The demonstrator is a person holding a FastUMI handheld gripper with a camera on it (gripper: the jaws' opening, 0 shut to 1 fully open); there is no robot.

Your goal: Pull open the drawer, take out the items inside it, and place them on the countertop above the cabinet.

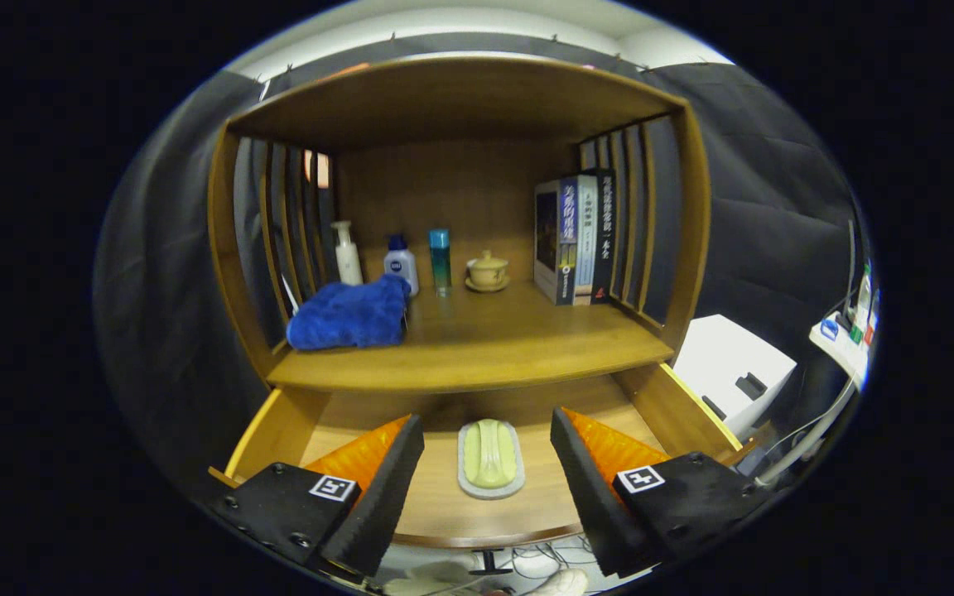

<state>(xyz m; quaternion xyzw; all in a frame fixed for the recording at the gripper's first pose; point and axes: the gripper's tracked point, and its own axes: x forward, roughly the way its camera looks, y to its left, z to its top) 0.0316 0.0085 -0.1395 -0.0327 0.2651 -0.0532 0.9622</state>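
The drawer (pixel 278 430) under the wooden cabinet stands pulled open. On its floor lies a pale green soap bar on a grey-white dish (pixel 489 458), lengthwise between my two fingers. My gripper (pixel 487 439) hovers above the drawer, open wide, with its black pads on either side of the soap and apart from it. On the countertop (pixel 485 348) above the drawer a folded blue towel (pixel 350 316) rests at the left front.
At the back of the countertop stand a white pump bottle (pixel 348 253), a white bottle with a blue cap (pixel 402 263), a teal bottle (pixel 440 259) and a lidded cup on a saucer (pixel 487 271). Books (pixel 576 238) lean at the right. A white box (pixel 734 364) sits beside the cabinet.
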